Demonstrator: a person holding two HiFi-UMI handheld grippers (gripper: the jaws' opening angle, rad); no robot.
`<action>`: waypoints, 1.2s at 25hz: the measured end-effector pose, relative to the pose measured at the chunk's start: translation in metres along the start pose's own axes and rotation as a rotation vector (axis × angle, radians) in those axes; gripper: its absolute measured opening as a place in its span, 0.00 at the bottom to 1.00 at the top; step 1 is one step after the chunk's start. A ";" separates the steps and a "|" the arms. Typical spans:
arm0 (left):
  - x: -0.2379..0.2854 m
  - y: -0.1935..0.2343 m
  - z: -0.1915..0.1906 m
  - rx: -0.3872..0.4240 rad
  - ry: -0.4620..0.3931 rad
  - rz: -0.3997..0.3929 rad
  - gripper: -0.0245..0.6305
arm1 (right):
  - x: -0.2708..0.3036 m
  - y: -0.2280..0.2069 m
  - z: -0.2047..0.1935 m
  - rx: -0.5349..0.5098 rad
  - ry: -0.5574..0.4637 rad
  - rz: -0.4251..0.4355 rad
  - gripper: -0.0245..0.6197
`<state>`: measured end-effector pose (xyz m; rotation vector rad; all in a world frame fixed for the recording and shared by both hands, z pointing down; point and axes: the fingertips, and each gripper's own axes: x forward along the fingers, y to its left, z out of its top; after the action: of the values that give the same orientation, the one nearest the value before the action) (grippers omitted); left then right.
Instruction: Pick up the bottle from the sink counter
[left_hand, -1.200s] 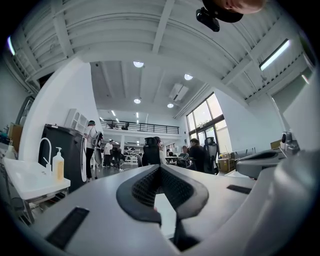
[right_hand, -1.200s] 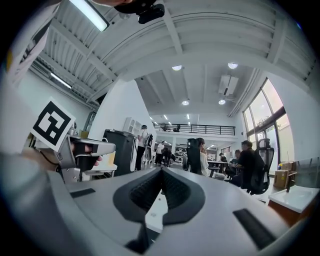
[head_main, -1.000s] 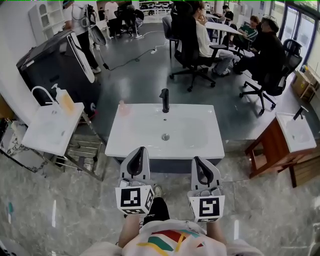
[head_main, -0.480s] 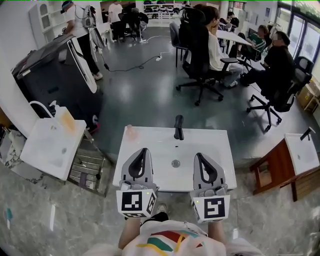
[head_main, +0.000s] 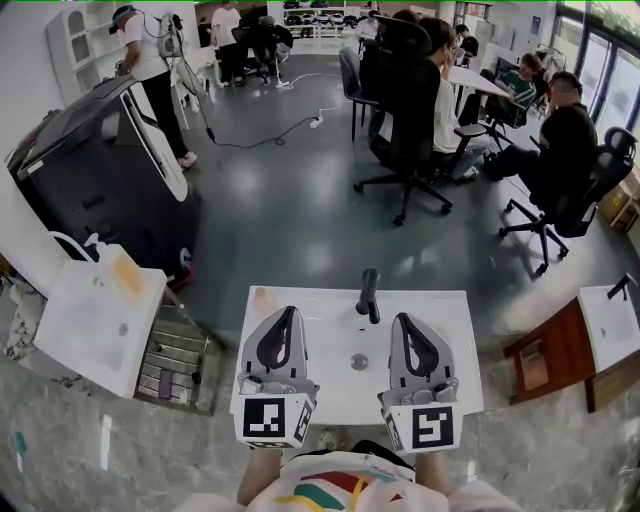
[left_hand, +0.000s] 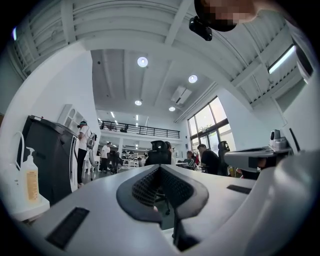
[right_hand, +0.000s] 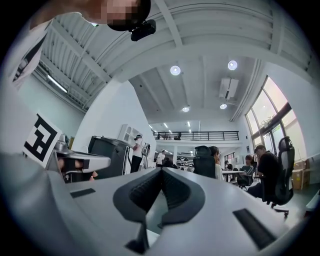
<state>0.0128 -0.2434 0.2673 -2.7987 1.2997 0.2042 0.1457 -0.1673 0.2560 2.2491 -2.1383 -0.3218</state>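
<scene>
A small pale pink bottle (head_main: 262, 298) stands on the far left corner of the white sink counter (head_main: 455, 345), left of the black faucet (head_main: 368, 294); it is blurred. In the head view my left gripper (head_main: 287, 313) is held over the counter's left part, just to the near right of the bottle and apart from it. My right gripper (head_main: 403, 319) hovers over the basin to the near right of the faucet. Both point forward, jaws together, nothing between them. The left gripper view shows the shut left gripper (left_hand: 160, 170); the right gripper view shows the shut right gripper (right_hand: 161, 172).
A second white sink (head_main: 95, 320) with an orange soap dispenser (head_main: 125, 272) stands at the left, beside a metal rack (head_main: 175, 350). A large black machine (head_main: 100, 170) sits behind it. A wooden stand with another sink (head_main: 610, 320) is at the right. People sit on office chairs (head_main: 410, 110) beyond.
The sink counter has slid nearer and lower in the head view. Both grippers now reach over it; a second ago they were short of its front edge. Both jaws stayed shut.
</scene>
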 end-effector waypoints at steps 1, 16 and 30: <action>0.004 -0.001 -0.001 0.004 0.003 0.001 0.07 | 0.003 -0.003 0.000 0.003 -0.003 -0.002 0.05; 0.024 -0.029 0.010 0.058 -0.033 0.053 0.07 | 0.005 -0.035 -0.008 0.091 -0.052 0.075 0.05; 0.019 -0.032 0.014 0.083 -0.037 0.086 0.07 | 0.004 -0.035 -0.005 0.158 -0.078 0.151 0.06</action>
<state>0.0477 -0.2358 0.2505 -2.6609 1.3876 0.1989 0.1816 -0.1696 0.2552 2.1677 -2.4382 -0.2486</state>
